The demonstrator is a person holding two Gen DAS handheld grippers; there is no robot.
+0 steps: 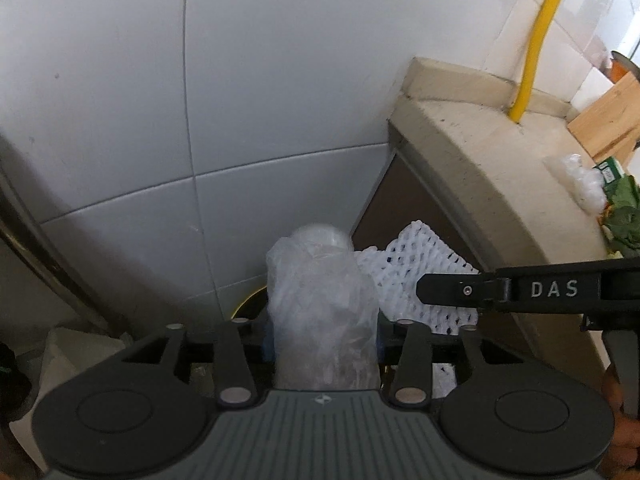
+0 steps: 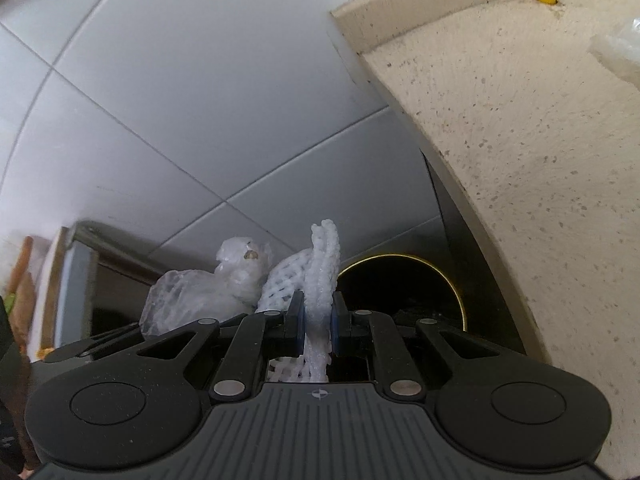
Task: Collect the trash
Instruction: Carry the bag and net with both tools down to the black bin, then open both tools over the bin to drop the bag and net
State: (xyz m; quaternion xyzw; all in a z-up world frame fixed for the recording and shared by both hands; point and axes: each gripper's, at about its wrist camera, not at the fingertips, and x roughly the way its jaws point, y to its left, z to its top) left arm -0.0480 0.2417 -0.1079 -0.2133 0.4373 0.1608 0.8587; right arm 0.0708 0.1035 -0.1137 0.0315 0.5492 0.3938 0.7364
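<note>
My left gripper (image 1: 322,336) is shut on a crumpled clear plastic wrap (image 1: 322,304) that sticks up between its jaws. My right gripper (image 2: 318,320) is shut on a white foam fruit net (image 2: 322,256). The net also shows in the left wrist view (image 1: 416,268), just right of the wrap, with the right gripper's black body (image 1: 532,290) reaching in from the right. The wrap shows in the right wrist view (image 2: 224,284), left of the net. A black bin with a gold rim (image 2: 404,292) sits below and beyond both grippers; part of its rim (image 1: 246,300) shows in the left view.
A beige stone counter (image 1: 480,160) stands to the right, with a yellow pipe (image 1: 536,40), a wooden board (image 1: 612,116), more clear plastic (image 1: 584,180) and green leaves (image 1: 624,212) on it. A grey tiled wall (image 1: 200,100) is straight ahead.
</note>
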